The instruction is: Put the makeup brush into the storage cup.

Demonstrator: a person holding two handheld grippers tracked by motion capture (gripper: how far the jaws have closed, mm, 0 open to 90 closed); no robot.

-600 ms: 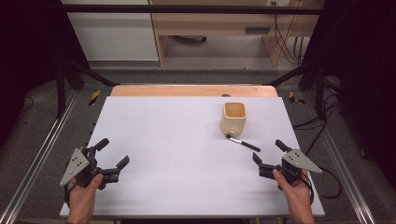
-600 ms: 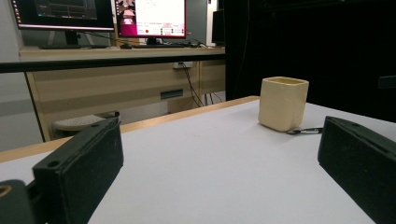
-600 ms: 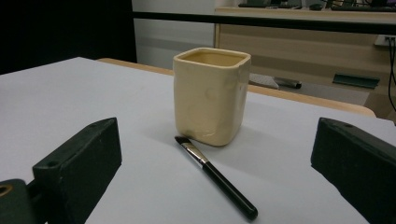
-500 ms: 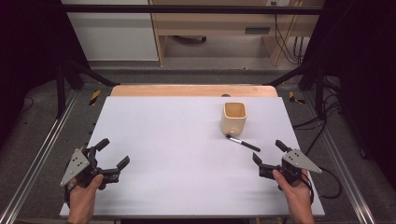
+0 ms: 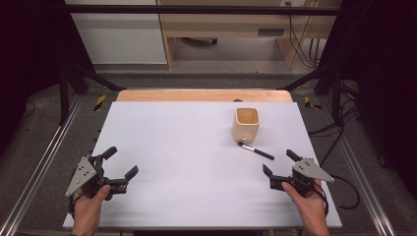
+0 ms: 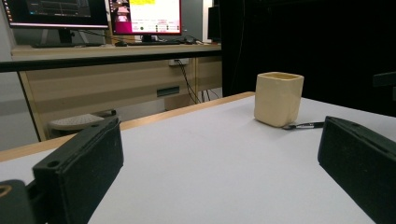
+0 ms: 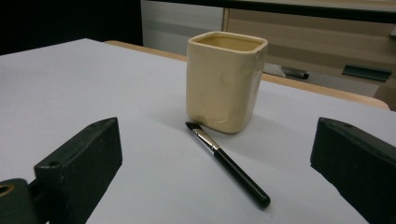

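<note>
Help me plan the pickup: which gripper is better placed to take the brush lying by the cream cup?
Right. The right gripper rests with open jaws close to the brush, whose handle end points toward it beside the cup. The left gripper, also open, sits far across the table.

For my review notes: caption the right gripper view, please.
Open right gripper faces a black paintbrush beside a cream cup.
</note>
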